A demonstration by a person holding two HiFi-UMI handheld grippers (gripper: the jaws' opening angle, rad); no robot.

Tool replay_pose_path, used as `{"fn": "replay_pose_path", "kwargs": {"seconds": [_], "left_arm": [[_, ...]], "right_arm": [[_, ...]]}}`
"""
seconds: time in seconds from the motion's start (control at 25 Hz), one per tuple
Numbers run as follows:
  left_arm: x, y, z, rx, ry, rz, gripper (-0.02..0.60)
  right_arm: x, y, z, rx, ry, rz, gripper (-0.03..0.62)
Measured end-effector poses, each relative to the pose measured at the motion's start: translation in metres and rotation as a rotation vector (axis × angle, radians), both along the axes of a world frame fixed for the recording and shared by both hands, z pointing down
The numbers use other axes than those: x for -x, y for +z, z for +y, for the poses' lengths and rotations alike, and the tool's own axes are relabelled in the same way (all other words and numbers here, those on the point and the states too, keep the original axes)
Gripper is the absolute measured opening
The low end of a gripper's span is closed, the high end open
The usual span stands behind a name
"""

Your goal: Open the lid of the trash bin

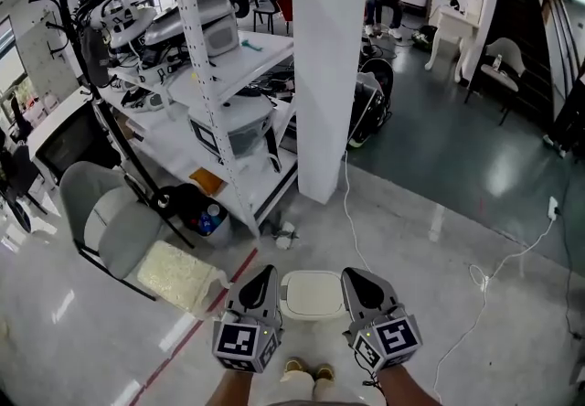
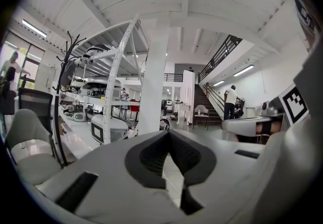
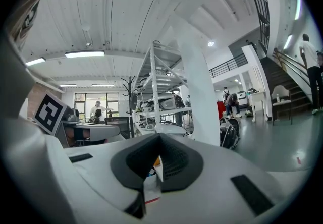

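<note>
Workshop floor, trash bin (image 1: 311,316) at 6 o'clock, lid (image 1: 313,292) down. Left hand-held gripper (image 1: 267,271) and right hand-held gripper (image 1: 353,272) sit pinched together, empty. I'd hook the lid edge gently.

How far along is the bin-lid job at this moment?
Done: nothing yet. The white trash bin stands on the floor with its lid flat and closed. In hand: the left tongs and right tongs hang on either side above it, both shut and empty, apparently not touching it. Left: bring the tongs to the lid and lift it open.
</note>
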State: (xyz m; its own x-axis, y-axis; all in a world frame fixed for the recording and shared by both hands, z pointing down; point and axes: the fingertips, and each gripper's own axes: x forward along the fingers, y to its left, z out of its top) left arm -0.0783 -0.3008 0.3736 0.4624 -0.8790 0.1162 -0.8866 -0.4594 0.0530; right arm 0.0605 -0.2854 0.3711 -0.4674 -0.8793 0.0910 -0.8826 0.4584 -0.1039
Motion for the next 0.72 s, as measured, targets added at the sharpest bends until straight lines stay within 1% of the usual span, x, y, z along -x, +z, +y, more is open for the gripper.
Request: {"fn": "replay_pose_path", "kwargs": {"seconds": [0.32, 0.44, 0.72], "left_arm": [[-0.007, 0.025, -0.014, 0.015, 0.012, 0.007, -0.012], [-0.010, 0.042, -0.014, 0.032, 0.006, 0.024, -0.012], [-0.014, 0.081, -0.019, 0.064, 0.009, 0.030, -0.012]], "right_arm": [[0.001, 0.024, -0.015, -0.001, -0.011, 0.016, 0.032], [0.000, 0.039, -0.015, 0.006, -0.012, 0.022, 0.032], [-0.002, 0.080, -0.018, 0.053, 0.005, 0.021, 0.032]]}}
